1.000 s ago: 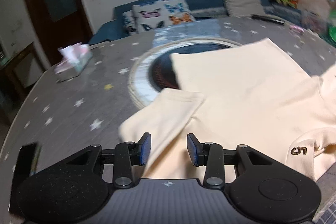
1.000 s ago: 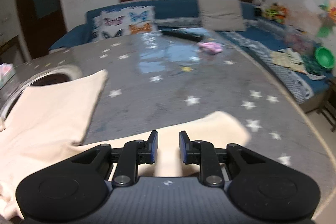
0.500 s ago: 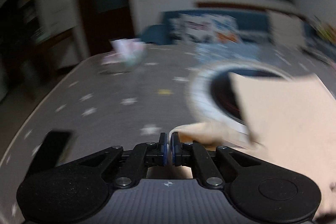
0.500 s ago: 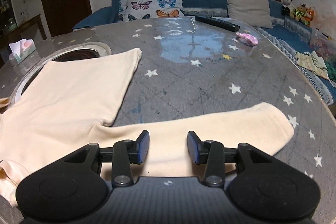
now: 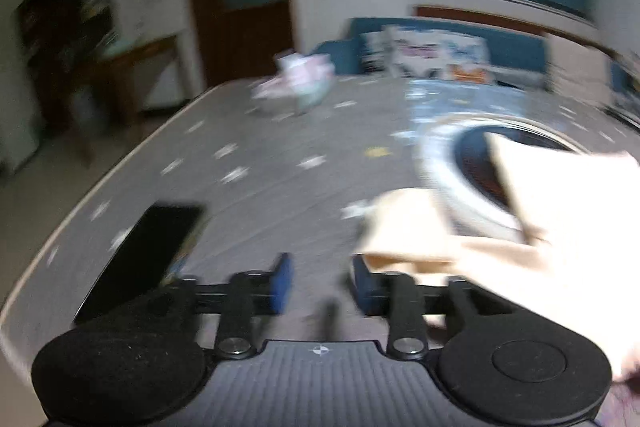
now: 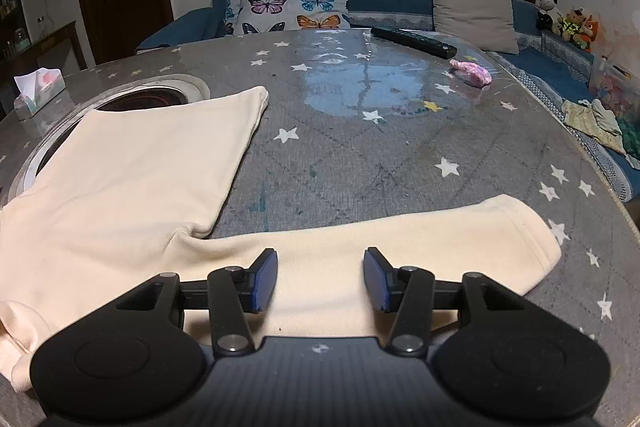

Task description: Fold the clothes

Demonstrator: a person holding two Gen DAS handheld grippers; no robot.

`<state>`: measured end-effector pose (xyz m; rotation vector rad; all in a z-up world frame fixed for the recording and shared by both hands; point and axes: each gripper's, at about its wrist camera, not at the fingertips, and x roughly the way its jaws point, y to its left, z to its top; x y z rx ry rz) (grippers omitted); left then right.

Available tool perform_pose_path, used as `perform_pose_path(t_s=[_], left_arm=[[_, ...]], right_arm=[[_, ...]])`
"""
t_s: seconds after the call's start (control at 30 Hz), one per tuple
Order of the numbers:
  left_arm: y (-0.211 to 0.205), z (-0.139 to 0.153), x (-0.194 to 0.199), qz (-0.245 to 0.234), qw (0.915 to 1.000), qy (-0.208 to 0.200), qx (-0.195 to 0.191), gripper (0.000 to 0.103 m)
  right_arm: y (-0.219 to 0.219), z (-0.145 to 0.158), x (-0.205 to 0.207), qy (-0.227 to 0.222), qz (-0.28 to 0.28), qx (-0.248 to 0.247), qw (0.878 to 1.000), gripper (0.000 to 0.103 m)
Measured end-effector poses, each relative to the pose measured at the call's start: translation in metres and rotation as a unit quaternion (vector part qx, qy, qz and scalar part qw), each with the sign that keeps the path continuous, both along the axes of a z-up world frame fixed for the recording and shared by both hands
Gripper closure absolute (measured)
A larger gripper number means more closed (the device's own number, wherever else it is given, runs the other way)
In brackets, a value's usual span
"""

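A cream long-sleeved top lies on the grey star-patterned table. Its body covers part of the round inset hob. One sleeve stretches out to the right, flat on the table. My right gripper is open and empty, just above that sleeve. In the blurred left wrist view, my left gripper is open and empty. The other sleeve lies just right of its right finger, with the top's body beyond.
A black phone lies by the left gripper near the table edge. A tissue box stands far left. A remote and a pink object lie at the far side. A blue sofa with cushions stands behind.
My left gripper was shut on the left sleeve half a second ago; it is open now and the sleeve lies beside it. My right gripper opened wider over the right sleeve.
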<state>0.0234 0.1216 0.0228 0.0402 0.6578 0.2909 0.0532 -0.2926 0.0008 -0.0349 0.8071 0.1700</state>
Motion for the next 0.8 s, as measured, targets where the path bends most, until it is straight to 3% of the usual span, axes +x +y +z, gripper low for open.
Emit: perform_pose_path(t_s=[0.1, 0.13, 0.2, 0.33, 0.5, 0.63, 0.8], left_arm=[[-0.026, -0.008, 0.012, -0.057, 0.9975, 0.018, 0.038, 0.042], [-0.032, -0.013, 0.016, -0.068, 0.9962, 0.026, 0.049, 0.035], [-0.041, -0.022, 0.026, -0.076, 0.9931, 0.043, 0.077, 0.033], [-0.039, -0.026, 0.033, -0.059, 0.9922, 0.033, 0.104, 0.03], [0.01, -0.017, 0.042, 0.054, 0.9976, 0.004, 0.043, 0.03], [0.049, -0.013, 0.036, 0.148, 0.989, 0.002, 0.01, 0.031], [0.068, -0.009, 0.013, 0.169, 0.9855, 0.002, -0.012, 0.036]], right_arm=[[-0.001, 0.0, 0.0, 0.0, -0.001, 0.002, 1.0, 0.053], [-0.001, 0.0, 0.0, 0.0, -0.001, 0.003, 1.0, 0.053], [-0.001, -0.001, 0.0, 0.0, -0.001, 0.005, 1.0, 0.053], [-0.002, 0.0, 0.0, 0.0, -0.003, 0.008, 1.0, 0.052], [-0.002, -0.001, 0.001, 0.001, -0.003, 0.007, 1.0, 0.05], [-0.002, -0.001, 0.001, 0.001, -0.002, 0.006, 1.0, 0.049], [-0.002, -0.001, 0.002, 0.001, -0.002, 0.004, 1.0, 0.048]])
